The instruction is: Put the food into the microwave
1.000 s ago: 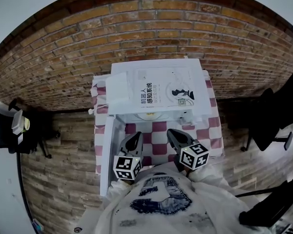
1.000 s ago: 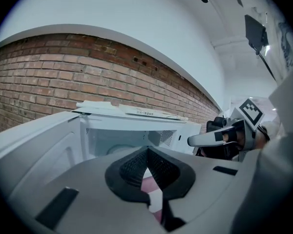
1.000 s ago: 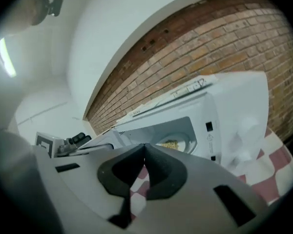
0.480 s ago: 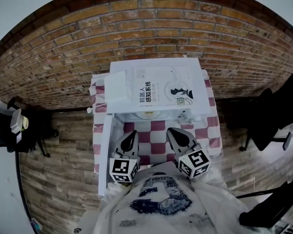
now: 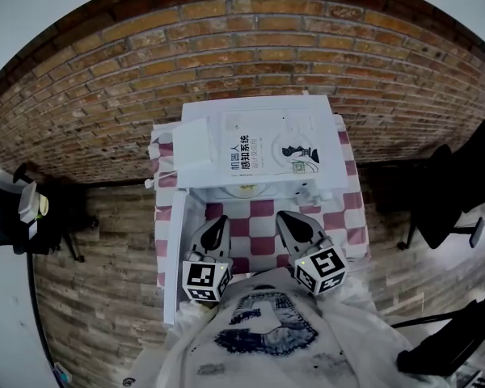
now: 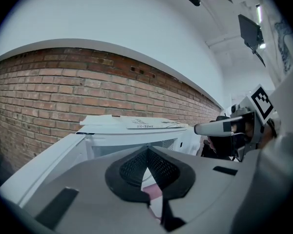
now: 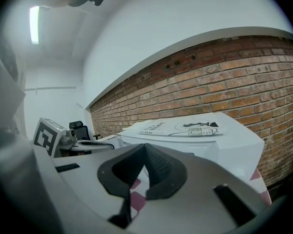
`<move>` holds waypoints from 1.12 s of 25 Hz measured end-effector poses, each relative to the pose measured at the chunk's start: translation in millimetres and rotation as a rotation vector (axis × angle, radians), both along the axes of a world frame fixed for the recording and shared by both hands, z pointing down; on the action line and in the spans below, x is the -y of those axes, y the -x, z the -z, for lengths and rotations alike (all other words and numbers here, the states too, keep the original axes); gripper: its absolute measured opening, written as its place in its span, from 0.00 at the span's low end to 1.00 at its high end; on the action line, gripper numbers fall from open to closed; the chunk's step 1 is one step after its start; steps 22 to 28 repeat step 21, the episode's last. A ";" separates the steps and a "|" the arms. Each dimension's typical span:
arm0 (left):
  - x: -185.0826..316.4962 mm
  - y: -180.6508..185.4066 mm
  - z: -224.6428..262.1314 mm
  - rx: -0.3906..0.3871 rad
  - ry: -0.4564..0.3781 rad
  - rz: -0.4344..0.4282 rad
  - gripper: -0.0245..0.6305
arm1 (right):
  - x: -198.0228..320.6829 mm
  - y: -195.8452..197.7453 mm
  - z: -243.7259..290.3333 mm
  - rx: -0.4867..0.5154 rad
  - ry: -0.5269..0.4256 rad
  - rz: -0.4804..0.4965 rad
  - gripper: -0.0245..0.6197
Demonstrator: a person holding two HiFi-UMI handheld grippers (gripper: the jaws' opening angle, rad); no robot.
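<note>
before the boxy white microwave (image 5: 327, 168) on checked cloth (image 5: 261, 245), left gripper (image 5: 220, 221) and right gripper (image 5: 284, 218) clenched, empty

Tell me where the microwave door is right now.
In the head view, the microwave door stands swung open on the left side of the microwave. It is just left of the left gripper, beside the checked cloth.
</note>
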State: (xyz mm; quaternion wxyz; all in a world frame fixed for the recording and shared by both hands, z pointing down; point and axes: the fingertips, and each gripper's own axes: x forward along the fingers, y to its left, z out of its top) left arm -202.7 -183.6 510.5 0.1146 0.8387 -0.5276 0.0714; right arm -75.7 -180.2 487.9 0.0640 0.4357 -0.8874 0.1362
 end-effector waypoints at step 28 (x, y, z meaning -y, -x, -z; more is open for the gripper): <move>4.2 -1.1 -5.3 0.001 0.017 -0.001 0.05 | 3.5 1.4 -4.6 0.001 0.025 0.007 0.06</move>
